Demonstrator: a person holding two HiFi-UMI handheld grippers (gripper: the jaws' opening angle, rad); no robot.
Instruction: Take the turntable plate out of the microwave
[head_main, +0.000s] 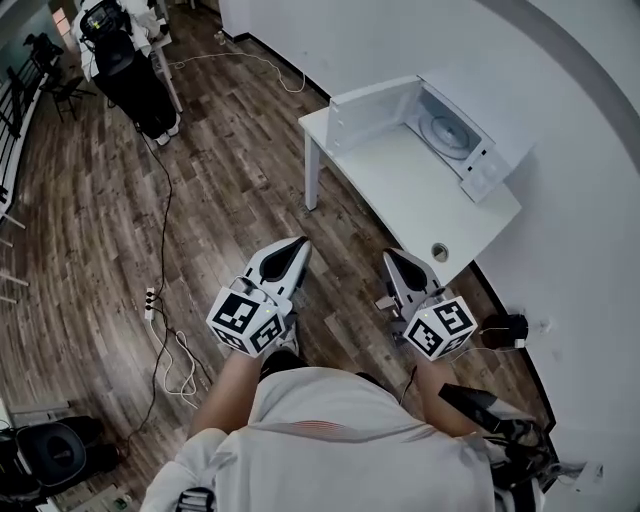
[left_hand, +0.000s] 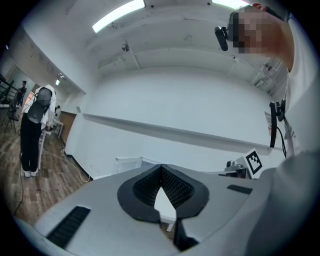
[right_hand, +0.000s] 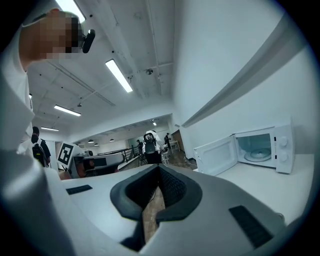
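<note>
Glass turntable plate (head_main: 445, 132) inside microwave (head_main: 483, 172), well beyond left tongs (head_main: 298, 245), right tongs (head_main: 392, 256), both closed, empty

No words, brand names or numbers can be read in any view. Only black-and-white square marker patterns are seen, printed on the faces of the cube (head_main: 247, 320) borne by the left gripper (head_main: 296, 244) and of the cube (head_main: 442, 328) borne by the right gripper (head_main: 392, 256). On the control panel (head_main: 482, 172) of the microwave (head_main: 440, 128) no print can be made out
</note>
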